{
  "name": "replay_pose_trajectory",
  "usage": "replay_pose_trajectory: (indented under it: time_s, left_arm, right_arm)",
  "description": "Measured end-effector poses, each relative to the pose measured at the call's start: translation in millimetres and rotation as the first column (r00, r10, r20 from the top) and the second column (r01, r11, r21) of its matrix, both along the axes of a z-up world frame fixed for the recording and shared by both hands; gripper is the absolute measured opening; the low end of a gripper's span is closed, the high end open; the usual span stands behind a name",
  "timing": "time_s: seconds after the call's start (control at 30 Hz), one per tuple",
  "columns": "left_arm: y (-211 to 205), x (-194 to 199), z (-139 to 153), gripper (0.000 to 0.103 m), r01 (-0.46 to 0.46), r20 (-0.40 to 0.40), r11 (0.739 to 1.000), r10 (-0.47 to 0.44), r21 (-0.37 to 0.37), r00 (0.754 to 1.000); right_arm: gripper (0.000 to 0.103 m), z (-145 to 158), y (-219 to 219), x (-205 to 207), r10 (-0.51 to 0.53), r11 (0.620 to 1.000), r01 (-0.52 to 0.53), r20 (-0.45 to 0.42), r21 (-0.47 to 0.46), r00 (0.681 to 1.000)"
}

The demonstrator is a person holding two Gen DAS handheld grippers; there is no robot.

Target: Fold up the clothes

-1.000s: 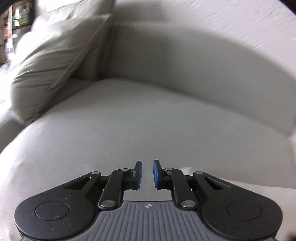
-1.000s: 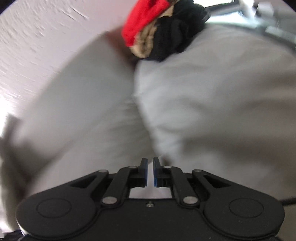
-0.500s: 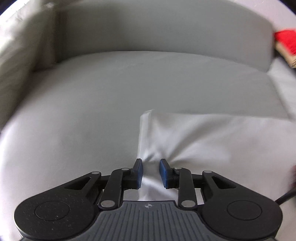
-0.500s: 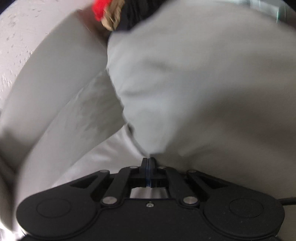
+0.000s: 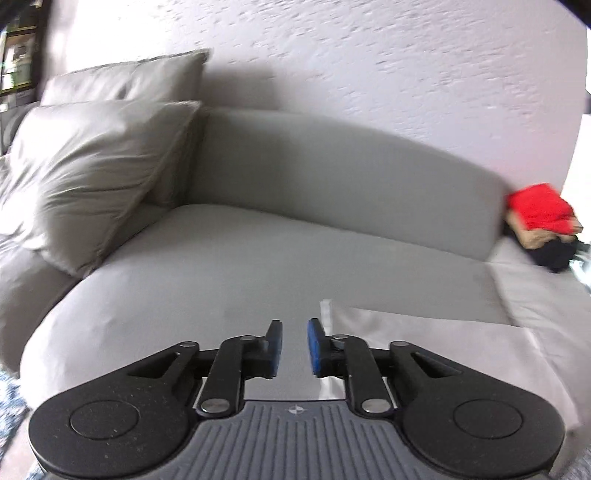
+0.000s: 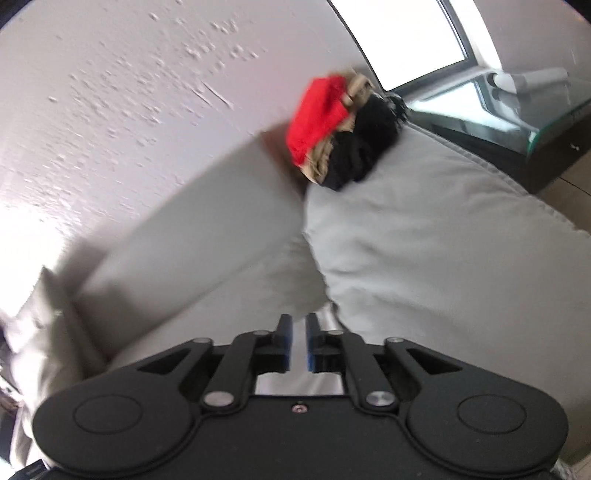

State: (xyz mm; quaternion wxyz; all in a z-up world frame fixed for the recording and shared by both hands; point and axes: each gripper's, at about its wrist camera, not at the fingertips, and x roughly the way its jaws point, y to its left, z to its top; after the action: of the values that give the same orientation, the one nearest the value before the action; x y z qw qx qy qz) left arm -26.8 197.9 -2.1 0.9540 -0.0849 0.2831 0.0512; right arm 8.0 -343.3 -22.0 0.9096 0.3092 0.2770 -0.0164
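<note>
Left wrist view: left gripper point(image 5: 295, 334) hovering over a grey sofa point(image 5: 229, 266), jaws spread with a clear gap, nothing between them. Blue pads point(image 5: 314, 345) on the inner faces of the fingers. Pale grey cloth point(image 5: 436, 343) lying flat on the seat, just right of the fingertips, its near corner running under the right-hand finger; not gripped. Two grey cushions point(image 5: 92, 173) propped at the left end of the sofa, one behind the other. Pile of clothes point(image 5: 541, 221) at the far right end against the backrest: red on top, tan beneath, black at the bottom. Textured white wall point(image 5: 369, 66) behind.

Right wrist view, tilted and somewhat blurred: right gripper point(image 6: 296, 332) held above the seat, jaws slightly apart with a narrow gap, empty. Small strip of the pale cloth point(image 6: 327, 321) showing just beyond the right-hand finger, beside the seam between two seat cushions; touching the finger or not, cannot tell. Same pile of clothes point(image 6: 332, 125) at the far end of the sofa point(image 6: 443, 240), red, tan and black, well apart from the fingertips. Glass-topped side table point(image 6: 517, 110) past the sofa arm, bright window point(image 6: 406, 33) above it.
</note>
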Motion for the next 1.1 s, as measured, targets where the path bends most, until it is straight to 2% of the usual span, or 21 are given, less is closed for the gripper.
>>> replay_pose_trajectory:
  time_s: [0.07,0.1,0.17,0.23,0.3,0.4,0.43,0.53,0.6,0.67,0.73,0.77,0.83,0.93,1.0,1.1]
  left_arm:
    - [-12.1,-2.5,-8.9,0.019,0.036,-0.009,0.999,-0.036,-0.01,0.999]
    - [-17.8,0.5,-19.9,0.019,0.039,-0.027,0.999,-0.039,-0.022,0.999]
    - [-29.1,7.6,-42.0,0.019,0.041,-0.062,0.998,-0.044,-0.044,0.997]
    - [-40.1,22.4,-62.7,0.019,0.028,-0.096,0.999,-0.033,-0.046,0.995]
    - [-48.4,40.6,-73.1,0.019,0.024,-0.126,0.999,-0.028,-0.038,0.992]
    - [-56.8,61.1,-84.8,0.021,0.022,-0.149,0.999,-0.028,-0.044,0.988]
    - [-58.4,67.4,-86.6,0.025,0.022,-0.151,0.999,-0.029,-0.046,0.988]
    - [-62.5,86.4,-96.9,0.026,0.008,-0.187,1.0,-0.01,-0.011,0.982]
    - [-63.6,94.1,-105.4,0.025,-0.035,-0.243,0.998,0.048,0.056,0.969]
    - [-61.7,89.7,-111.8,0.022,-0.089,-0.283,0.985,0.129,0.148,0.95]
    - [-59.2,77.3,-109.4,0.021,-0.1,-0.298,0.977,0.153,0.187,0.942]
    - [-59.7,72.0,-107.8,0.021,-0.1,-0.307,0.973,0.163,0.21,0.938]
    - [-60.3,61.9,-104.8,0.021,-0.103,-0.324,0.961,0.186,0.257,0.928]
    - [-53.7,50.4,-98.3,0.025,-0.116,-0.33,0.957,0.203,0.265,0.922]
    - [-49.6,38.8,-90.9,0.026,-0.119,-0.305,0.961,0.195,0.252,0.932]
    - [-43.4,21.3,-79.7,0.026,-0.122,-0.266,0.965,0.184,0.232,0.946]
  right_arm:
    - [0.024,-4.9,0.4,-9.1,0.021,0.999,-0.021,-0.002,0.029,1.0]
    - [0.025,-7.3,0.6,-13.7,0.031,0.999,-0.031,-0.003,0.043,1.0]
    - [0.024,-33.7,5.2,-8.7,0.046,0.996,-0.043,-0.045,0.073,0.998]
    - [0.023,-63.1,9.9,-0.3,0.037,0.993,-0.028,-0.075,0.116,0.996]
    - [0.014,-88.0,16.0,7.3,0.016,0.989,-0.001,-0.104,0.148,0.994]
    - [0.014,-107.1,26.9,22.1,0.03,0.986,-0.008,-0.13,0.164,0.991]
    - [0.014,-112.0,30.6,27.1,0.038,0.985,-0.015,-0.134,0.172,0.99]
    - [0.015,-122.6,40.4,48.3,0.107,0.972,-0.08,-0.114,0.222,0.988]
    - [0.014,-130.8,44.1,64.9,0.129,0.967,-0.089,-0.157,0.238,0.979]
    - [0.0,-133.2,44.0,70.4,0.081,0.989,-0.049,-0.231,0.141,0.97]
    - [0.0,-128.0,37.8,59.4,-0.073,0.997,0.059,-0.299,-0.054,0.952]
    - [0.0,-128.2,31.3,50.3,-0.122,0.989,0.092,-0.307,-0.112,0.944]
    - [0.0,-128.6,19.5,39.0,-0.124,0.992,0.116,-0.327,-0.042,0.937]
    - [0.0,-117.4,25.3,33.0,-0.134,0.986,0.09,-0.351,-0.14,0.927]
    - [0.0,-109.8,29.4,29.1,-0.143,0.976,0.07,-0.366,-0.207,0.92]
    - [0.005,-98.5,22.6,12.8,-0.132,0.984,0.079,-0.356,-0.159,0.925]
